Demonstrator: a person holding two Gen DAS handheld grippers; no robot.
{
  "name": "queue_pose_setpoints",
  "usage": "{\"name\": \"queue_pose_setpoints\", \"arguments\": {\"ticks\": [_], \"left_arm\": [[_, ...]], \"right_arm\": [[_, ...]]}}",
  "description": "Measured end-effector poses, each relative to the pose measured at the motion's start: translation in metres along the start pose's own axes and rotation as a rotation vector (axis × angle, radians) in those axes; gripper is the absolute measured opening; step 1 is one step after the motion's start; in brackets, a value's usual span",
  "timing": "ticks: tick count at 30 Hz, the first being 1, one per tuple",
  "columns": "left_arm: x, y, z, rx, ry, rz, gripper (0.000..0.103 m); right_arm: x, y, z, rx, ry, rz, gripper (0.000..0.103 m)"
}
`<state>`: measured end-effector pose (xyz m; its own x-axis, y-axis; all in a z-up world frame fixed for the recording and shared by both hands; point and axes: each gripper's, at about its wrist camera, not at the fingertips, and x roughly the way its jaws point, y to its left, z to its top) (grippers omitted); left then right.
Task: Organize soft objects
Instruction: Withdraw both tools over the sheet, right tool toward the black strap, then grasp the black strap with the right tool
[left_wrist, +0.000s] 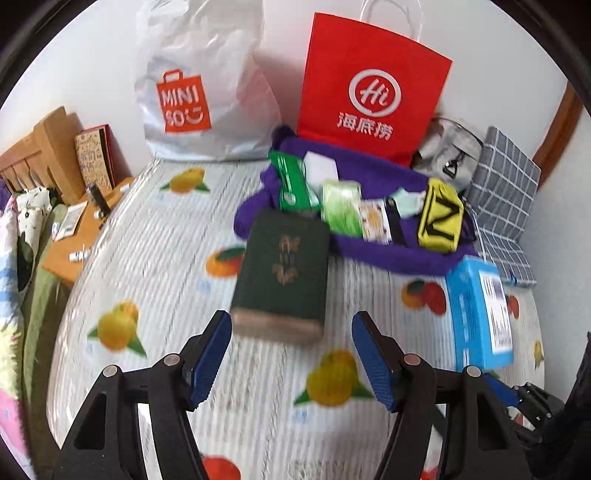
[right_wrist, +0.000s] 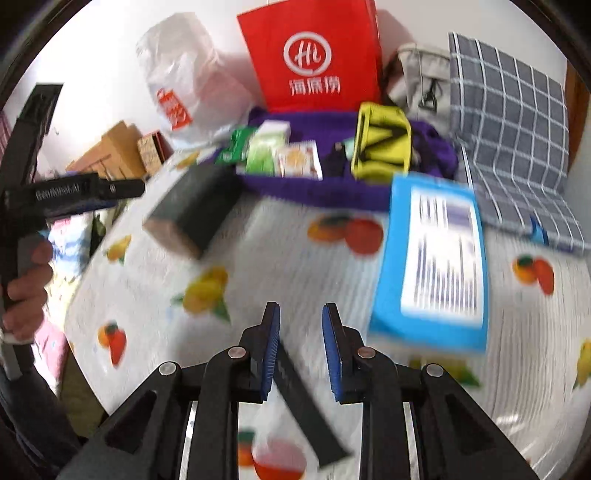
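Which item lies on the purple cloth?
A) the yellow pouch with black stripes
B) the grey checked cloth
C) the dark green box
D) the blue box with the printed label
A: the yellow pouch rests on the purple cloth, among small packets, while the dark green box and blue box lie on the fruit-print sheet.

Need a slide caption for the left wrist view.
Open left gripper faces dark green box on fruit-print sheet; purple cloth with small packets behind.

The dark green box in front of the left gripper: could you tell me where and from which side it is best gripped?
Grip the dark green box across its two long sides near the brown end facing the left gripper, approaching straight ahead. It lies flat, lengthwise to the open fingers, which look wide enough to span it.
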<state>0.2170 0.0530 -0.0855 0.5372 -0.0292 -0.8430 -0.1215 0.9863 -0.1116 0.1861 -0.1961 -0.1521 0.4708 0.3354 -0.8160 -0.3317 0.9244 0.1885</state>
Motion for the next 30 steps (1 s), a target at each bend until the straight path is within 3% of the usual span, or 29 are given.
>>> {"name": "queue_pose_setpoints", "arguments": {"ticks": [5,11,13,15,17,19,21,23,26,30], "left_arm": [[0.0,-0.004,-0.032,0.009,0.015,-0.013,0.066],[0.005,-0.008,-0.055,0.024,0.028,-0.026,0.066],[0.007,-0.007,-0.059,0.022,0.031,-0.03,0.066],[0.009,-0.006,-0.06,0.018,0.037,-0.037,0.066],[0.012,-0.006,-0.061,0.023,0.044,-0.045,0.066],[0.013,-0.006,-0.062,0.027,0.043,-0.049,0.066],[0.016,-0.004,-0.062,0.026,0.048,-0.058,0.066],[0.019,-0.001,-0.061,0.016,0.053,-0.071,0.066],[0.022,0.003,-0.061,0.01,0.058,-0.089,0.066],[0.025,0.007,-0.061,0.005,0.059,-0.11,0.066]], "right_arm": [[0.01,0.005,-0.032,-0.011,0.029,0.015,0.03],[0.037,0.022,-0.049,-0.066,0.038,-0.061,0.038],[0.041,0.028,-0.048,-0.082,0.004,-0.116,0.032],[0.043,0.029,-0.044,-0.075,0.001,-0.116,0.025],[0.042,0.026,-0.036,-0.048,0.003,-0.083,0.021],[0.038,0.024,-0.031,-0.025,-0.009,-0.045,0.008],[0.033,0.019,-0.026,0.011,-0.017,0.013,0.005],[0.033,0.016,-0.022,0.032,-0.013,0.037,0.003],[0.039,0.017,-0.022,0.009,0.01,-0.045,0.003],[0.046,0.017,-0.023,-0.001,0.039,-0.051,0.008]]}}
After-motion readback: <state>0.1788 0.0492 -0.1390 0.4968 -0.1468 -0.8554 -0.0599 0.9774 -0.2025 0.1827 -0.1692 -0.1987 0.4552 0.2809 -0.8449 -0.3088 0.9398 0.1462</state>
